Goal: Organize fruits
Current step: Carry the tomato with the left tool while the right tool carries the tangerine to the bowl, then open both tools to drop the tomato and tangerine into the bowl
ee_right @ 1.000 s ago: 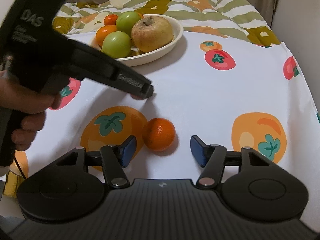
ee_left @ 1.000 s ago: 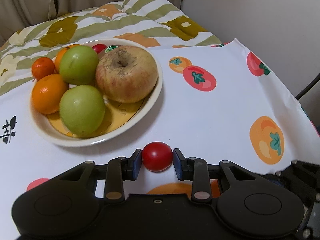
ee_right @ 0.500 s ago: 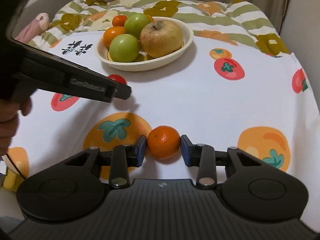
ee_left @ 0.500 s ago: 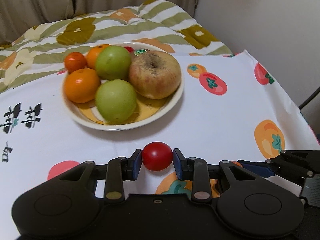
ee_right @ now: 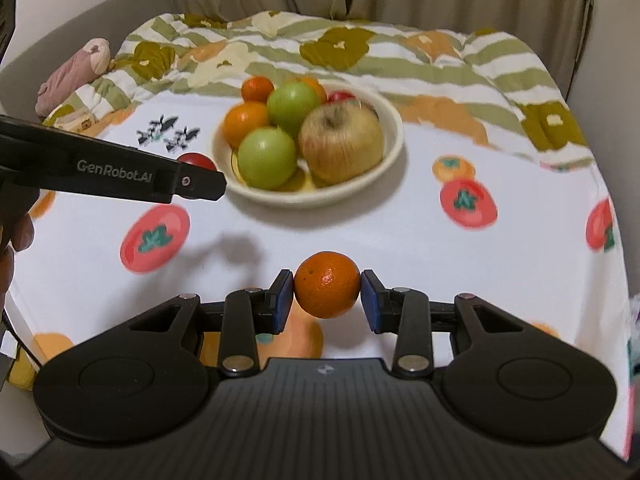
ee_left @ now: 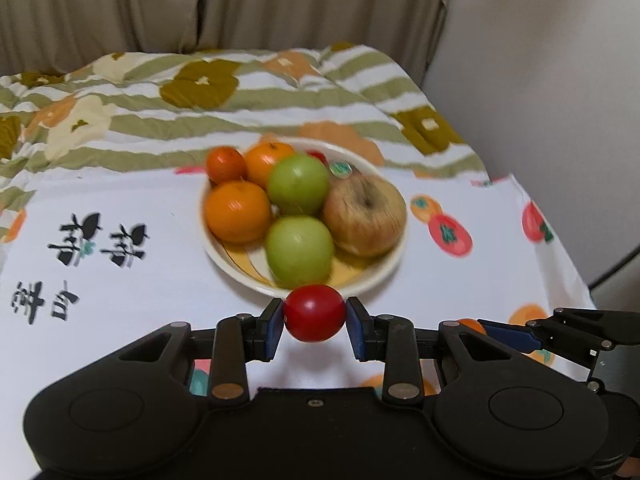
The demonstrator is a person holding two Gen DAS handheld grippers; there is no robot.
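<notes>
Left wrist view: the left gripper [ee_left: 315, 319] is clenched on a small red tomato [ee_left: 314, 313], one blue pad against each side of it; the tomato hangs clear of the cloth, just in front of the bowl's near rim.
Right wrist view: the right gripper [ee_right: 327, 296] grips a mandarin [ee_right: 327, 284] between its blue pads, lifted above the printed tablecloth [ee_right: 360, 236], nearer the camera than the bowl.
Bowl: a cream bowl [ee_left: 384, 272] with a yellow inside stands on the tablecloth, near the striped floral quilt [ee_left: 224, 108] behind it.
Bowl contents: two green apples [ee_left: 299, 251], one behind the other; a large russet apple [ee_left: 365, 215] to their right; three mandarins [ee_left: 237, 211] on the left; something small and red at the back, mostly hidden.
Cross view: in the right wrist view the left gripper's finger reaches in from the left, with the tomato showing behind its tip, just left of the bowl.
Sharpness: the bowl and fruit are slightly blurred in both views.
</notes>
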